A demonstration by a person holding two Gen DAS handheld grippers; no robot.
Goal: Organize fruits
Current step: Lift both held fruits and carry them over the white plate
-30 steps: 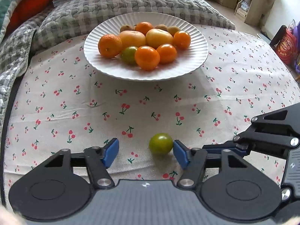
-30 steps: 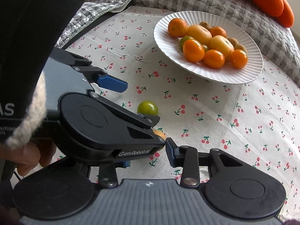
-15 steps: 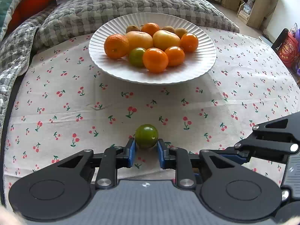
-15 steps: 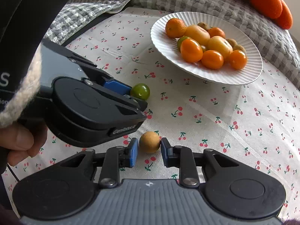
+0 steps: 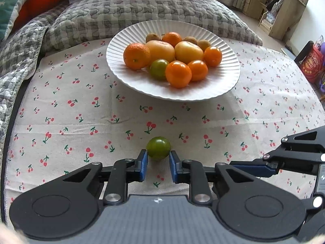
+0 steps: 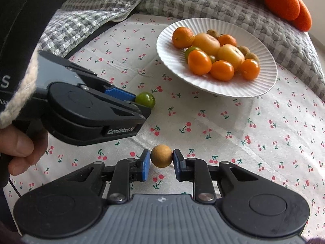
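Left gripper [image 5: 158, 163] clamps green tomato [image 5: 158, 148]; right gripper [image 6: 161, 163] clamps tan fruit [image 6: 161, 155]. Bare cloth [image 5: 81, 122] between them and plate [image 5: 223, 85] rim farther off.

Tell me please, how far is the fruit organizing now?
Done: the white plate already holds most fruits. In hand: the left gripper is shut on a green tomato, the right gripper on a small brown fruit. Left: moving both to the plate.

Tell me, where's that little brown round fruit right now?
The brown fruit sits pinched between the right gripper's blue pads, low on the cherry-print cloth, nearer than the white plate.
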